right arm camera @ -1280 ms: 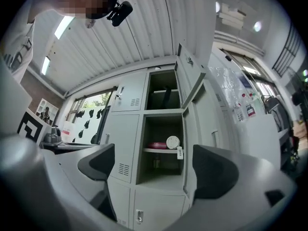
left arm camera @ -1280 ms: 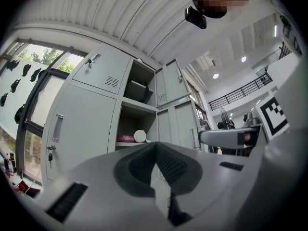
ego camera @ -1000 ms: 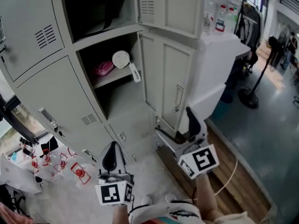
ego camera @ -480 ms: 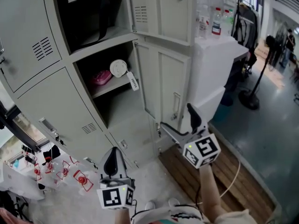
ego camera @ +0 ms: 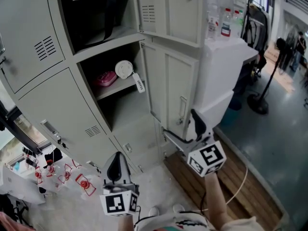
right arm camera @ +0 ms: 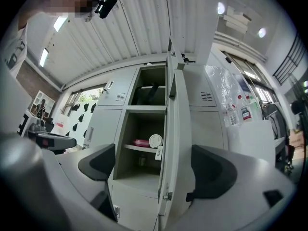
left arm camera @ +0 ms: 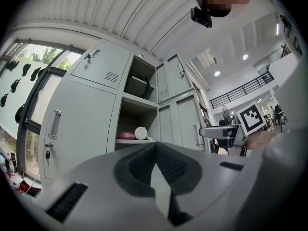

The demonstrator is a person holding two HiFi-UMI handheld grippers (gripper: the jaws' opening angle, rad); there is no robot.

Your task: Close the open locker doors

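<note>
Pale floor and a strip of wooden boards lie below both tools, the boards under the right hand-held gripper. The left hand-held gripper hangs low, its jaws pressed together on nothing, and points up at the closed lower doors of the grey locker bank. The right hand-held gripper is spread wide. The free edge of the lower open door stands between its jaws, and its own view shows a gap on either side. Just beyond that edge, to the gripper's left, the open compartment holds a shelf with a pink item and a round white object – a white tag dangles at the shelf's front. Above it a second compartment stands open, dark, with a black strap hanging inside, and its upper open door swings out the same way. Farther right of the gripper, bottles stand on a white surface.
</note>
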